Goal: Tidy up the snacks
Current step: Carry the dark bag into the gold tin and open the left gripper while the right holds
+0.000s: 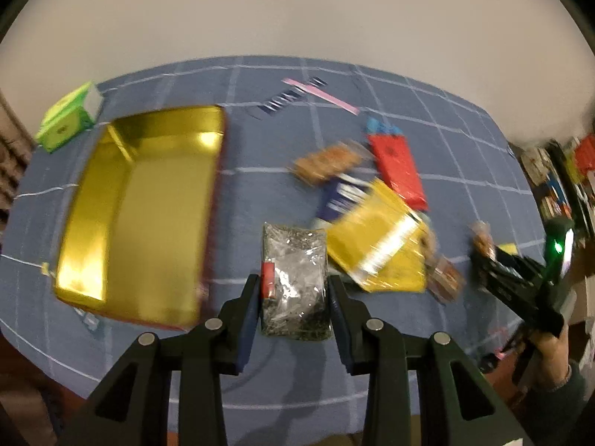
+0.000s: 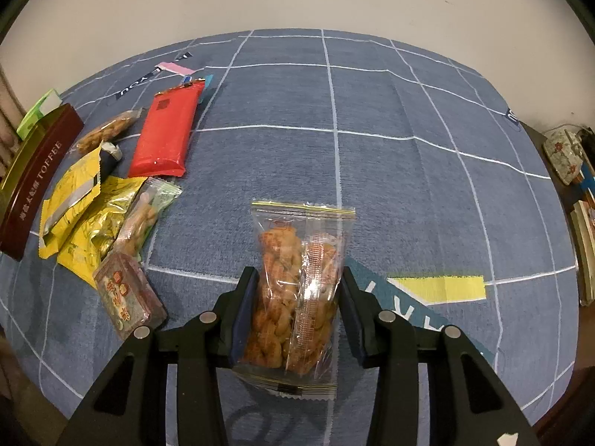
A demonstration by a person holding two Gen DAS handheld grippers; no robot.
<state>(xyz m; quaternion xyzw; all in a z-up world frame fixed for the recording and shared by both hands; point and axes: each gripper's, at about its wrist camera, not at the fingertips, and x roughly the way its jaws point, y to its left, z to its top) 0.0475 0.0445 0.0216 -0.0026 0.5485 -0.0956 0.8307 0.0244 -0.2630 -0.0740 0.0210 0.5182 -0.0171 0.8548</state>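
My left gripper [image 1: 293, 286] is shut on a clear packet of dark seeds with a red label [image 1: 295, 278], held above the table. An open gold tin [image 1: 141, 215] lies to its left. My right gripper [image 2: 297, 282] is shut on a clear bag of orange twisted snacks [image 2: 297, 290]; it also shows at the right of the left wrist view [image 1: 479, 249]. A pile of snacks lies between: a red bar [image 2: 167, 133], yellow packets [image 2: 85, 215], a clear peanut bag [image 2: 108, 130] and a small wrapped cake [image 2: 126, 297].
The table carries a blue cloth with a white grid [image 2: 409, 186]. A green box [image 1: 70, 115] stands behind the tin. The tin's dark red side reads TOFFEE [image 2: 37, 182]. Shelves with clutter stand at the far right [image 2: 572, 171].
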